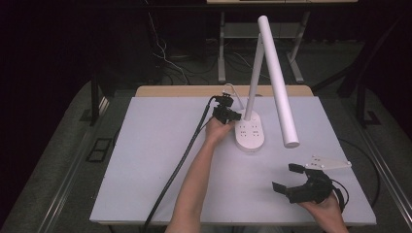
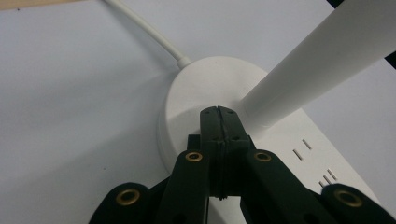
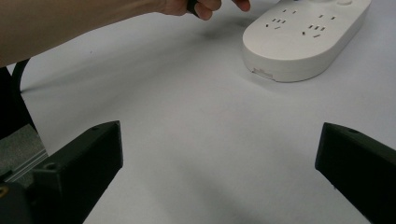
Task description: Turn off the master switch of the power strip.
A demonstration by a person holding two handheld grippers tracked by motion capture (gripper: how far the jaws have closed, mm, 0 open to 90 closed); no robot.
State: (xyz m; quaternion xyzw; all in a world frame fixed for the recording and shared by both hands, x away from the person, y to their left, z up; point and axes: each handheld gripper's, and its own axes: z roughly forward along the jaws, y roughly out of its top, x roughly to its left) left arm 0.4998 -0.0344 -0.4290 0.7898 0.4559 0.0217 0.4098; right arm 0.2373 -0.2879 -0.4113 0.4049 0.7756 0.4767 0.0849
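Note:
A white desk lamp stands on the table, with an oval base [image 1: 250,132] that carries power sockets, a slanted stem [image 1: 253,87] and a long tubular head [image 1: 278,80]. My left gripper [image 1: 237,116] is shut with nothing between its jaws, and its tip rests on the rear of the base [image 2: 196,93] beside the foot of the stem [image 2: 317,65]. My right gripper [image 1: 286,178] is held open above the table's front right, apart from the lamp. Its two jaws stand wide, and the base [image 3: 303,39] lies ahead of them.
The lamp's white cord [image 2: 144,28] runs off the back of the base toward the table's far edge. A thick black cable [image 1: 182,160] trails from my left gripper across the white table [image 1: 145,160] to its front edge. My left forearm [image 3: 70,23] crosses the right gripper view.

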